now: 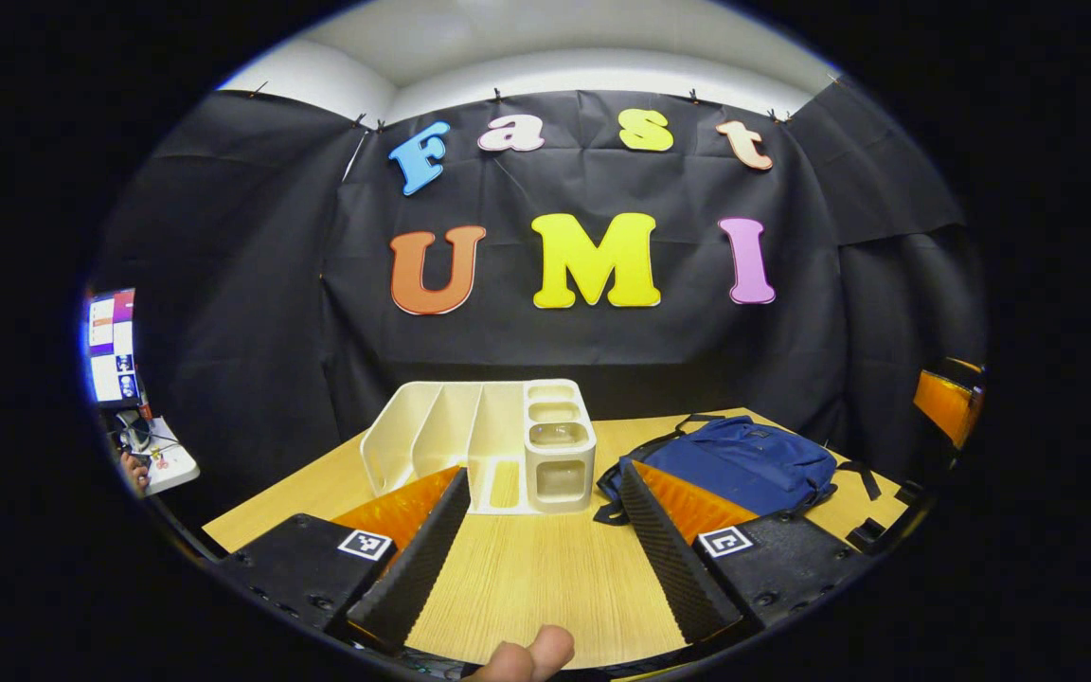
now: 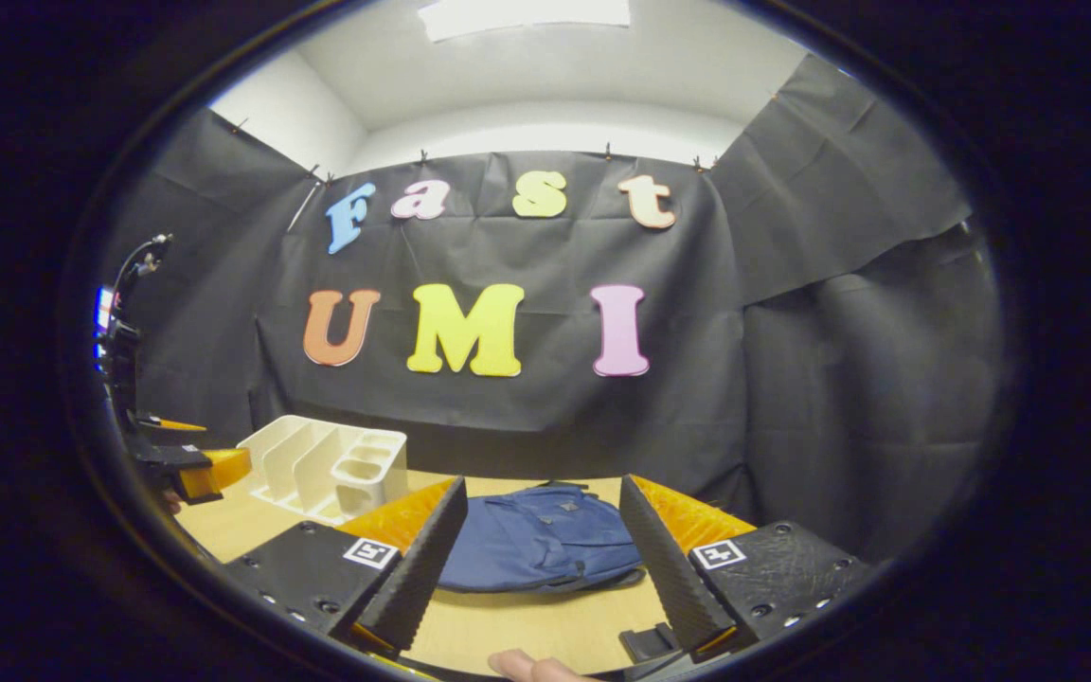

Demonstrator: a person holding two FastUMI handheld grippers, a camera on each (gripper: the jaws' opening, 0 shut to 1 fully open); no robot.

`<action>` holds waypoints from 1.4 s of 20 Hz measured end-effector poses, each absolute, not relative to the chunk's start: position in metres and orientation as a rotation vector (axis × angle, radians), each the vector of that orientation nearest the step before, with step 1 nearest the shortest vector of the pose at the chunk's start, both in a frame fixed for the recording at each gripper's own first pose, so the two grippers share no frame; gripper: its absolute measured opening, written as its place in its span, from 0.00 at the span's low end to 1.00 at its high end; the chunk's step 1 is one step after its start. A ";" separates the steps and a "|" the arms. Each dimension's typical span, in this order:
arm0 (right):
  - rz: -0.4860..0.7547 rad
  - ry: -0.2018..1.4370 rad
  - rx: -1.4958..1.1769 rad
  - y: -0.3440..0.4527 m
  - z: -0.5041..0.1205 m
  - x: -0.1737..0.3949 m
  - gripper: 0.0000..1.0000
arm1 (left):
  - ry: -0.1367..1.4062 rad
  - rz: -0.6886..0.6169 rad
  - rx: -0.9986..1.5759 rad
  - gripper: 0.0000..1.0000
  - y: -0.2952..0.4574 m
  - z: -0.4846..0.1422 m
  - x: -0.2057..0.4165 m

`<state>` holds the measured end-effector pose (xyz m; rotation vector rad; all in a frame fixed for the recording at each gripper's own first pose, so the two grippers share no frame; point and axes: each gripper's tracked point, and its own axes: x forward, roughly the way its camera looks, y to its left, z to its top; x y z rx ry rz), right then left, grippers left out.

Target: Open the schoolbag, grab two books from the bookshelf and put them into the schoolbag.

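I hold both grippers, left and right, spread wide, gripping nothing, above the table; white bookshelf near its far edge, closed blue schoolbag beside it.

The left claw gapes above the table, facing bookshelf and schoolbag.

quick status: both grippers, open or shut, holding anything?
Left gripper: open, empty, above the light wooden table.
Right gripper: open, empty, pointed at the blue fabric schoolbag.
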<state>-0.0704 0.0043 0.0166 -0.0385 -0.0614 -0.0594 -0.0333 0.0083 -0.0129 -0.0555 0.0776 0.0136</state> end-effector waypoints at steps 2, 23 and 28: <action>-0.040 -0.043 -0.029 0.016 0.012 -0.071 0.95 | 0.061 0.020 -0.072 1.00 0.018 -0.006 -0.040; 0.006 -0.002 -0.057 0.032 -0.001 -0.070 0.99 | 0.046 0.029 -0.115 1.00 0.034 -0.011 -0.037; 0.013 0.009 -0.061 0.033 -0.007 -0.067 0.98 | 0.056 0.028 -0.115 1.00 0.032 -0.015 -0.035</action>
